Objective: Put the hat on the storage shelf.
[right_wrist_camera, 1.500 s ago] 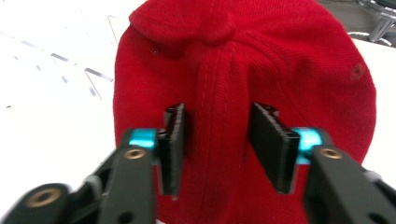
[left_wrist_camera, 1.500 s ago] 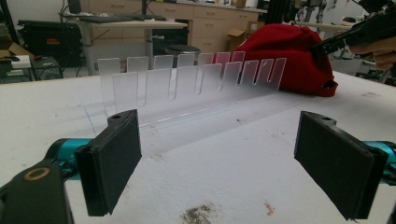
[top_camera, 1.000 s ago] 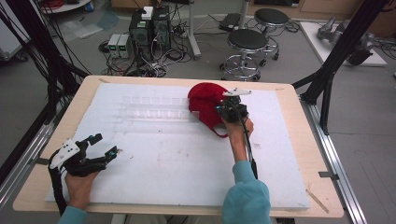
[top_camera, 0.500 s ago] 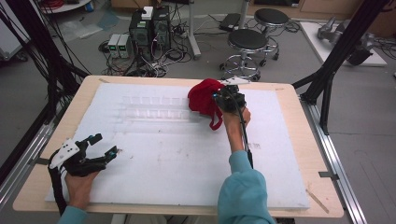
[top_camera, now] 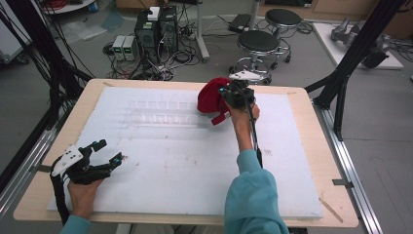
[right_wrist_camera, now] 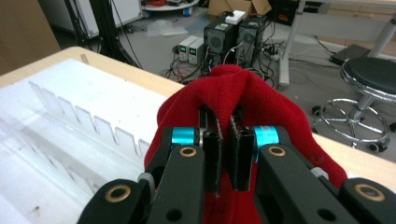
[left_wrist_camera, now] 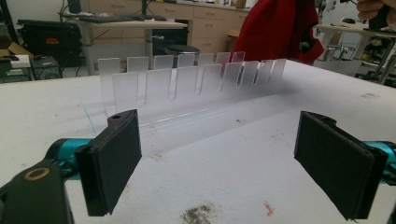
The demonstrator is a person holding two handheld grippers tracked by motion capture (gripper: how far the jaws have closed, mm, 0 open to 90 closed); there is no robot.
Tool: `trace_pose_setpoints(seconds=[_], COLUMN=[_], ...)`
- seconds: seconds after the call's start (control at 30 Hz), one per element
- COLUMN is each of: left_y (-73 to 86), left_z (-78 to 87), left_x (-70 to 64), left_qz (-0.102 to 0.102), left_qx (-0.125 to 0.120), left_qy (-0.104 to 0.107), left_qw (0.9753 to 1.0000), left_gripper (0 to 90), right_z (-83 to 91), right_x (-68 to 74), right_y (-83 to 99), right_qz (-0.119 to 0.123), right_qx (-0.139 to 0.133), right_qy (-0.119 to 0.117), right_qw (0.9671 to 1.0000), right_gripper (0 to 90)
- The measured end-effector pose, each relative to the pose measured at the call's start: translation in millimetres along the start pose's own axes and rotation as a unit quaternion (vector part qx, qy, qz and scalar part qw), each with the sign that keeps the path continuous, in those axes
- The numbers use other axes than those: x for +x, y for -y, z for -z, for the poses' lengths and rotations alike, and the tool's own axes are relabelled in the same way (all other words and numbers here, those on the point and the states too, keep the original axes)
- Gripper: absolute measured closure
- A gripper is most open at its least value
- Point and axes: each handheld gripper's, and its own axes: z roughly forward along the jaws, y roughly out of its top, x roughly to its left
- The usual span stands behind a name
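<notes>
Red knit hat (right_wrist_camera: 261, 107), pinched by right gripper (right_wrist_camera: 223, 154) w/ thin fold only, may slip onto clear slotted rack (top_camera: 163, 112); left gripper (top_camera: 104, 152) wide, idle.

I count one red knitted cloth (top_camera: 210, 97), one clear plastic slotted rack (top_camera: 160, 113) with two rows of upright tabs, and one white foam board (top_camera: 185, 161) on my one pale wooden table (top_camera: 311, 146). Behind it stand two round black stools (top_camera: 259, 43).
</notes>
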Motion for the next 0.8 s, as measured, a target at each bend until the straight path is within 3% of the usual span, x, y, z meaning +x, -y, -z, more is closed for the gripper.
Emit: trace_pose_setpoints(seconds=[0.4, 0.8], left_y=[0.0, 0.0], left_z=[-0.1, 0.0], left_x=[0.1, -0.3], left_qz=[0.002, -0.002], left_qx=[-0.001, 0.000], left_qy=[0.000, 0.000], left_qw=[1.0000, 1.0000], left_gripper=[15.1, 15.1], right_z=[1.6, 18.1], right_x=[1.3, 3.0], right_y=[-15.7, -28.4], right_qz=[0.003, 0.006], right_qx=[-0.040, -0.081], right_qy=[-0.004, -0.011], right_qw=[0.9992, 0.9966], right_gripper=[86.2, 86.2])
